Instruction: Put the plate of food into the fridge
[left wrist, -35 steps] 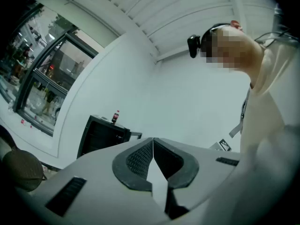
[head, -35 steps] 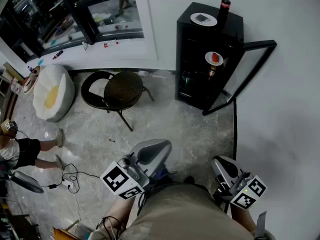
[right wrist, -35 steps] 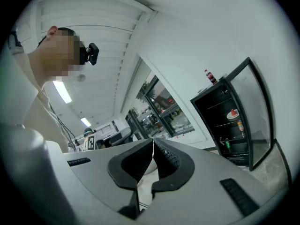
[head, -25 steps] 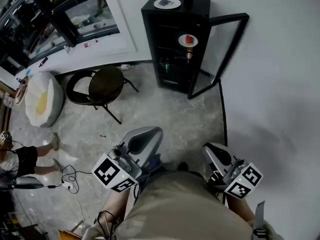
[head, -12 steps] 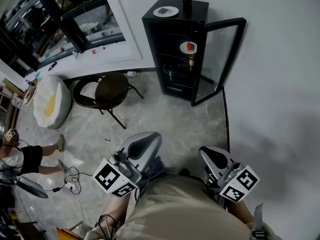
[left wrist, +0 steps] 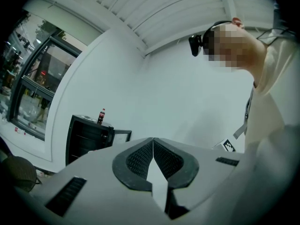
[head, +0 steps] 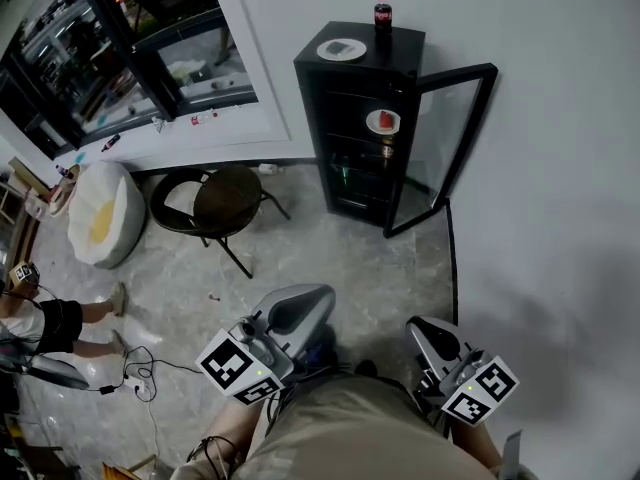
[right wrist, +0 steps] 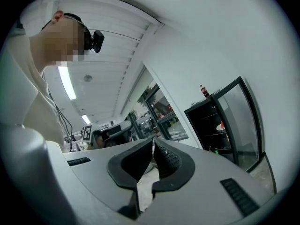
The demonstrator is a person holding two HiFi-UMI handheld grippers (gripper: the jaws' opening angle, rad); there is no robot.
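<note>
Head view | fridge (head: 318, 108): 1 | plates (head: 341, 49) (head: 383, 121): 2 | claws (head: 318, 298) (head: 418, 326): 2, closed

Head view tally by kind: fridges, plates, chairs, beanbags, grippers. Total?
fridge: 1
plates: 2, the plate on top and the plate with red food on a shelf inside
chair: 1
beanbag: 1
grippers: 2, the left gripper and the right gripper, both shut and empty
Total: 7
</note>
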